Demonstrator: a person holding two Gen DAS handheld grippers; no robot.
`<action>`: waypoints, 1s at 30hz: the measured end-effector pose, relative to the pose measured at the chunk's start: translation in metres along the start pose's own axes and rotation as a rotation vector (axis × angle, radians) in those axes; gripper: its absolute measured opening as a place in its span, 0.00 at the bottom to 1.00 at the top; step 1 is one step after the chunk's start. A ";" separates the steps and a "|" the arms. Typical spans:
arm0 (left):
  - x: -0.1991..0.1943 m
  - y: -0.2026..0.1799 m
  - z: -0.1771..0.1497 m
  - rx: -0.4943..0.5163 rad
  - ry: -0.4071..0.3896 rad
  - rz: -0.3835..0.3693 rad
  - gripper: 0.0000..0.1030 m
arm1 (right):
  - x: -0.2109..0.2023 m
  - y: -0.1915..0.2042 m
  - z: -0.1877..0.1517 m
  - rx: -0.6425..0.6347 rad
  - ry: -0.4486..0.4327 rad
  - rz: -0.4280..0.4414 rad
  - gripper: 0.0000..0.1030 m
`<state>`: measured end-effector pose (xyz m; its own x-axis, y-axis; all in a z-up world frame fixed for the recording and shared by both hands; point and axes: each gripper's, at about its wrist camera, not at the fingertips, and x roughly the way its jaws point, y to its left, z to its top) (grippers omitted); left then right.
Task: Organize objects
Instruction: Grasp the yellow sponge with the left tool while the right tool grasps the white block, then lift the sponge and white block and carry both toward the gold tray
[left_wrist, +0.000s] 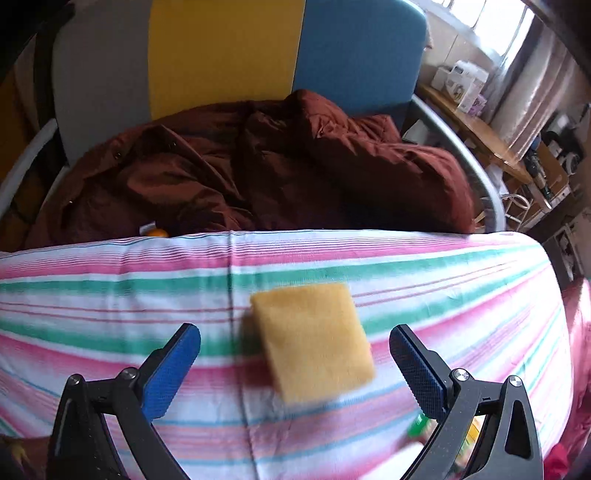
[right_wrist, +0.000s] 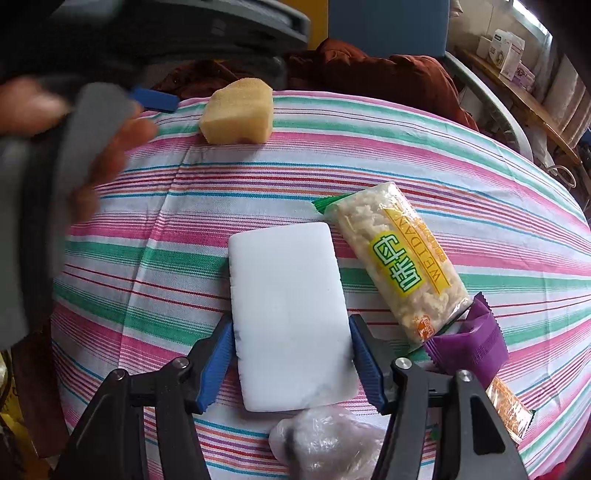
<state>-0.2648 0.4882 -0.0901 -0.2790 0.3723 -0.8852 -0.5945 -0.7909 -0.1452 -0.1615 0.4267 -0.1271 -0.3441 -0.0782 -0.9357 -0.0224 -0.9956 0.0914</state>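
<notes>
1. Left gripper (left_wrist: 294, 354): the jaws stand wide apart and hold nothing. The blue pads flank a yellow sponge (left_wrist: 312, 341) that lies between and beyond the tips on the striped cloth (left_wrist: 110, 288); neither pad touches it. In the right wrist view this gripper sits at far left, held by a person's hand (right_wrist: 92, 147), with one blue fingertip (right_wrist: 153, 99) just left of the sponge.
2. Right gripper (right_wrist: 293, 363): the jaws are clamped on a white foam block (right_wrist: 288, 314). Both blue pads press on its long sides near the near end; the block lies flat on the cloth and extends ahead of the tips.
3. Ahead-right of the right gripper: a clear snack packet (right_wrist: 400, 266) of pale puffed pieces lies just beside the white block. Its yellow band reads "WEIDAN", with green-and-yellow Chinese characters beside it.
4. Right of the right gripper, touching the packet's near end: a purple wrapper (right_wrist: 469, 347). No writing on it is legible.
5. Below the gripper's right finger: an orange-brown packet (right_wrist: 509, 410), partly hidden; label unreadable.
6. Beneath the tips: a crumpled clear plastic bundle (right_wrist: 328, 443).
7. Progress, as judged: early to middle. The snack items sit clustered at right; the sponge lies well apart at the far edge and the white block is only gripped, not placed. No container or target spot is visible.
</notes>
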 end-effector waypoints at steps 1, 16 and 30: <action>0.007 0.000 0.002 -0.002 0.012 0.007 1.00 | 0.000 0.000 0.000 -0.001 0.000 -0.001 0.60; -0.008 -0.009 -0.034 0.082 -0.016 0.003 0.52 | 0.000 -0.004 -0.001 -0.017 -0.005 0.011 0.61; -0.076 0.016 -0.151 -0.028 -0.025 -0.004 0.52 | -0.001 -0.024 -0.001 -0.097 -0.016 0.057 0.60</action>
<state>-0.1392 0.3739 -0.0918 -0.2951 0.3874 -0.8734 -0.5747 -0.8022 -0.1617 -0.1595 0.4501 -0.1291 -0.3568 -0.1352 -0.9244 0.0884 -0.9899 0.1107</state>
